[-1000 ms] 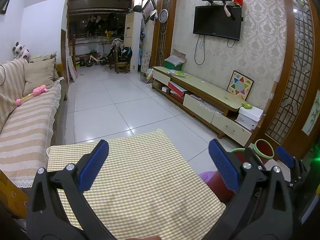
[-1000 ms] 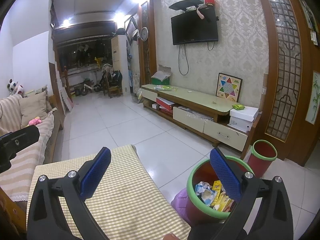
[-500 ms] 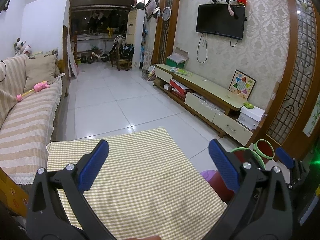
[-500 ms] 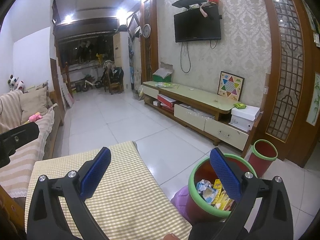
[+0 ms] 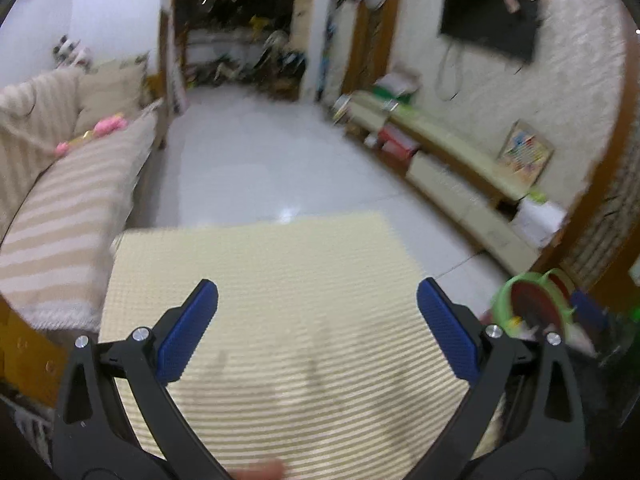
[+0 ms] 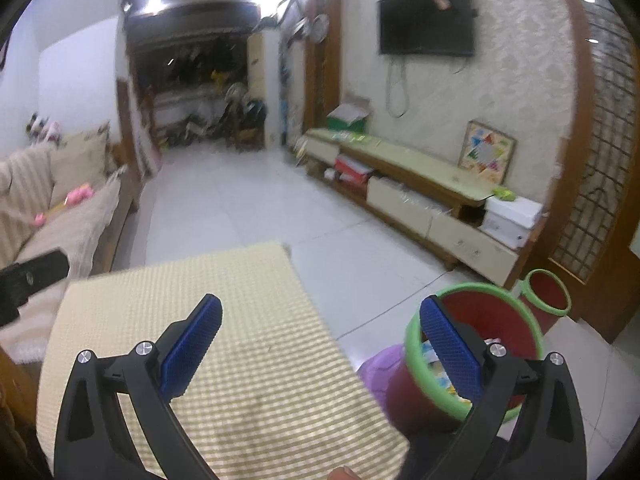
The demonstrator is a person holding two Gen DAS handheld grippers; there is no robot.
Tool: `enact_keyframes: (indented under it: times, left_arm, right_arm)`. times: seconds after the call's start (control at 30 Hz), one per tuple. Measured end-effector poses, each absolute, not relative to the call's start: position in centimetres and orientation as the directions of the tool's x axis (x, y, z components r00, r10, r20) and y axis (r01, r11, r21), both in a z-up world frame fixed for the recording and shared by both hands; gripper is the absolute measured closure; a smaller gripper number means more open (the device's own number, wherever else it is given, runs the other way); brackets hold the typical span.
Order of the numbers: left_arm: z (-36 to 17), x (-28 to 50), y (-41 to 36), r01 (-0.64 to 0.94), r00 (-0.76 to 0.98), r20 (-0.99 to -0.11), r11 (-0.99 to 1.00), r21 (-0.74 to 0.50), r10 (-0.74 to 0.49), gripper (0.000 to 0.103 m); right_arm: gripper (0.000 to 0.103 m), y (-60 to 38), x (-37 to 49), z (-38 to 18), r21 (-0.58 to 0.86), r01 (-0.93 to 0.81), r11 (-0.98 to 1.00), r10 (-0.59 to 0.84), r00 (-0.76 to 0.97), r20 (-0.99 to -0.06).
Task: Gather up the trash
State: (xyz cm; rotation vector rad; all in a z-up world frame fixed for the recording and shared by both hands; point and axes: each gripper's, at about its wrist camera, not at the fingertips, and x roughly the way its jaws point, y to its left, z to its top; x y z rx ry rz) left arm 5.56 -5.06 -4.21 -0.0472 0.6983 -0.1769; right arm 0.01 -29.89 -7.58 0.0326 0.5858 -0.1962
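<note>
A red bin with a green rim [image 6: 480, 320] stands on the floor right of the table and holds colourful wrappers; it also shows blurred in the left wrist view [image 5: 528, 304]. My left gripper [image 5: 316, 304] is open and empty above the yellow checked tablecloth [image 5: 280, 300]. My right gripper [image 6: 320, 320] is open and empty, with its left finger over the cloth [image 6: 240, 340] and its right finger [image 6: 448, 344] in front of the bin. No loose trash shows on the cloth.
A smaller red bin [image 6: 548, 292] stands behind the big one. A purple object [image 6: 380, 364] lies at its base. A striped sofa [image 5: 60, 200] is on the left, a low TV cabinet [image 6: 420, 200] along the right wall, white tiled floor [image 6: 240, 208] beyond.
Both views have tilted downward and blurred with motion; more of the tablecloth shows. Both grippers stay open and empty.
</note>
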Motion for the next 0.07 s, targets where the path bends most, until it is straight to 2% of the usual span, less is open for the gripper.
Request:
enact_keyframes:
  times: [0.07]
  left_arm:
    - [-7.8,6.4,-2.8,0.062,0.718,-0.692,0.997,-0.044,-0.075,0.005]
  right_arm:
    - [0.007,-28.9,1.9,-10.4,-0.035,0.139,0.990,-0.132,0.789,-0.601]
